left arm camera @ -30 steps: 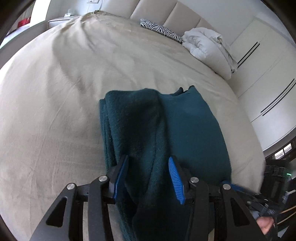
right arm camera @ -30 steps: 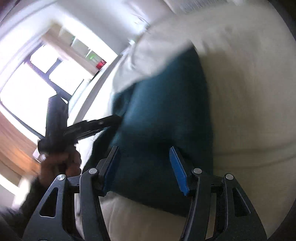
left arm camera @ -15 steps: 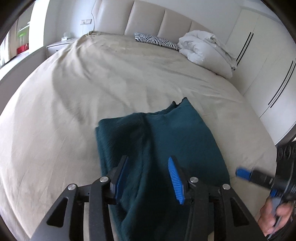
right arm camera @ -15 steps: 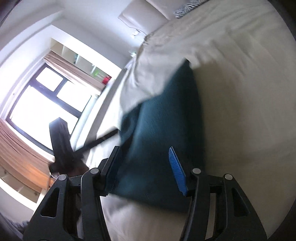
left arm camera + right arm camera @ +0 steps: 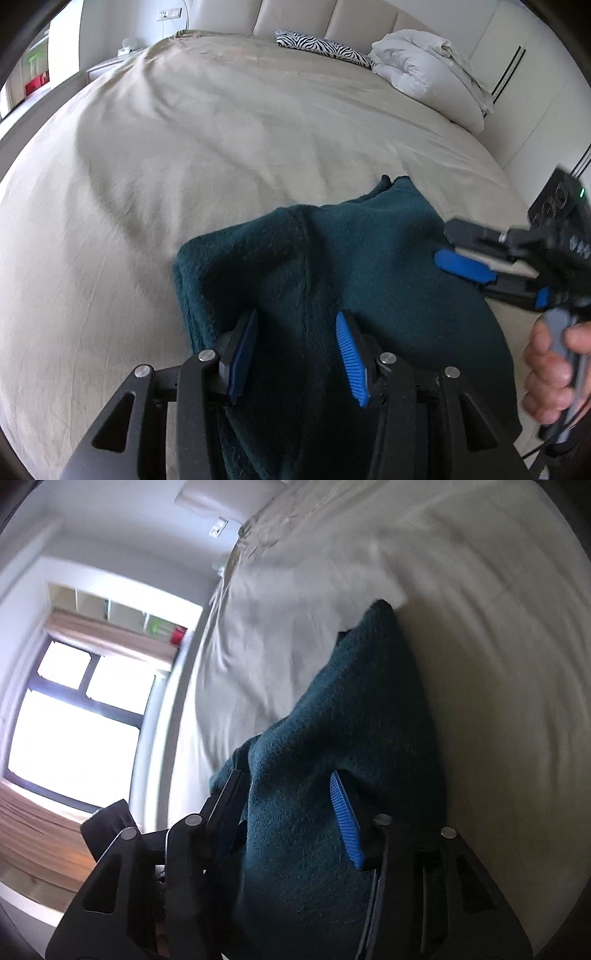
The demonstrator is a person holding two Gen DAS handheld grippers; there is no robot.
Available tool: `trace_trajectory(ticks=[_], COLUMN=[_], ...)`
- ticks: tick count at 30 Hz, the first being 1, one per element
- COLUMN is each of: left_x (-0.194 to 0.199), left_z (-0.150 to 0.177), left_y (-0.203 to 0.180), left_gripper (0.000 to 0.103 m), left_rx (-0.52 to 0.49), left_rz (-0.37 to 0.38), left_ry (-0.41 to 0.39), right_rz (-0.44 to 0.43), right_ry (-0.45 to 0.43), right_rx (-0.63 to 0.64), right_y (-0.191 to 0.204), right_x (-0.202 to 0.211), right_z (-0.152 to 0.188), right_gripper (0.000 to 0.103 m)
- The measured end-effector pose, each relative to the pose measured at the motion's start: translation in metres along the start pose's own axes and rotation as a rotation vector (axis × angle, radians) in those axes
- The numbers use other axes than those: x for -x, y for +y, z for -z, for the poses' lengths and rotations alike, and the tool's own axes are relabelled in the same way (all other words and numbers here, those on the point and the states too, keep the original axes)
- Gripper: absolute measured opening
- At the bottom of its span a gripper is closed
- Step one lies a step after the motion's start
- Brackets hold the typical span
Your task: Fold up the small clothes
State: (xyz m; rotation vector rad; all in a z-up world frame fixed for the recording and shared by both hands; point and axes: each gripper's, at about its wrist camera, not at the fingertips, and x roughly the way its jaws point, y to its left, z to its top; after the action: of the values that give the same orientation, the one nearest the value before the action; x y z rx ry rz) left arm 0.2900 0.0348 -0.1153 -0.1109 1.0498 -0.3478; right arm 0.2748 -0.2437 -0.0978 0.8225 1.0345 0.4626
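A dark teal fleece garment (image 5: 332,266) lies folded on the beige bed (image 5: 184,147), near its front edge. My left gripper (image 5: 295,354) is open, its blue pads (image 5: 349,354) straddling the garment's near part. My right gripper (image 5: 458,258) comes in from the right, rolled on its side, just over the garment's right edge. In the right wrist view the right gripper (image 5: 291,812) is open with the teal fleece (image 5: 351,709) between its fingers.
A zebra-print pillow (image 5: 321,44) and a white duvet bundle (image 5: 428,66) sit at the head of the bed. White wardrobes (image 5: 535,74) stand on the right. A window (image 5: 74,709) and shelves are to the left.
The left gripper has drawn back and up, so more of the bed shows. The right gripper has moved in over the garment's right edge and rolled further sideways. Both stay open.
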Motion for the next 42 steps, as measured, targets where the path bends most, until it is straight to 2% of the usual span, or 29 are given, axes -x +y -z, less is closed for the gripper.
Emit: trace_trajectory(ticks=[3, 9, 12, 15, 16, 18, 23, 26, 29, 31, 34, 36, 37, 38, 40, 42], left_x=[0.0, -0.003, -0.003, -0.002, -0.002, -0.002, -0.003, -0.002, -0.002, -0.002, -0.002, -0.002, -0.002, -0.002, -0.002, -0.001], left_z=[0.003, 0.005, 0.007, 0.007, 0.008, 0.008, 0.009, 0.01, 0.011, 0.011, 0.011, 0.012, 0.013, 0.013, 0.014, 0.015], left_y=[-0.002, -0.001, -0.003, -0.004, -0.004, -0.004, -0.007, -0.009, -0.011, -0.011, -0.009, -0.009, -0.009, -0.009, -0.01, -0.01], left_gripper=[0.047, 0.048, 0.048, 0.048, 0.048, 0.048, 0.048, 0.048, 0.048, 0.048, 0.048, 0.048, 0.048, 0.048, 0.048, 0.048], left_rx=[0.003, -0.006, -0.014, -0.017, -0.018, -0.021, -0.023, -0.027, -0.031, -0.032, -0.03, -0.033, -0.032, -0.03, -0.034, -0.038], left_rz=[0.0, 0.002, -0.013, -0.016, -0.016, -0.018, -0.03, -0.036, -0.045, -0.048, -0.044, -0.045, -0.046, -0.047, -0.049, -0.051], left_ry=[-0.002, -0.009, -0.018, -0.02, -0.021, -0.022, -0.025, -0.027, -0.03, -0.031, -0.035, -0.041, -0.044, -0.046, -0.048, -0.053], right_rz=[-0.024, 0.091, 0.04, 0.046, 0.059, 0.051, -0.099, -0.133, -0.205, -0.197, -0.157, -0.219, -0.249, -0.241, -0.172, -0.234], right_ry=[-0.001, 0.014, 0.008, 0.0, -0.007, -0.035, -0.009, 0.027, -0.017, -0.013, -0.038, -0.034, -0.027, -0.015, 0.027, -0.014], right_rx=[0.012, -0.014, -0.117, -0.15, -0.151, -0.12, -0.053, -0.038, -0.014, -0.025, 0.065, 0.085, 0.088, 0.097, 0.096, 0.107], right_y=[0.012, -0.006, -0.027, -0.034, -0.032, -0.023, -0.001, -0.006, -0.02, -0.019, 0.005, 0.013, 0.013, 0.01, -0.007, -0.02], right_x=[-0.002, -0.039, -0.045, -0.041, -0.035, -0.017, 0.02, 0.028, 0.028, 0.025, 0.043, 0.054, 0.055, 0.052, 0.038, 0.035], right_z=[-0.008, -0.031, -0.048, -0.055, -0.054, -0.043, 0.007, 0.044, 0.057, 0.052, 0.063, 0.075, 0.084, 0.094, 0.11, 0.119], right_gripper=[0.051, 0.051, 0.05, 0.049, 0.051, 0.052, 0.052, 0.052, 0.05, 0.052, 0.054, 0.055, 0.061, 0.065, 0.065, 0.065])
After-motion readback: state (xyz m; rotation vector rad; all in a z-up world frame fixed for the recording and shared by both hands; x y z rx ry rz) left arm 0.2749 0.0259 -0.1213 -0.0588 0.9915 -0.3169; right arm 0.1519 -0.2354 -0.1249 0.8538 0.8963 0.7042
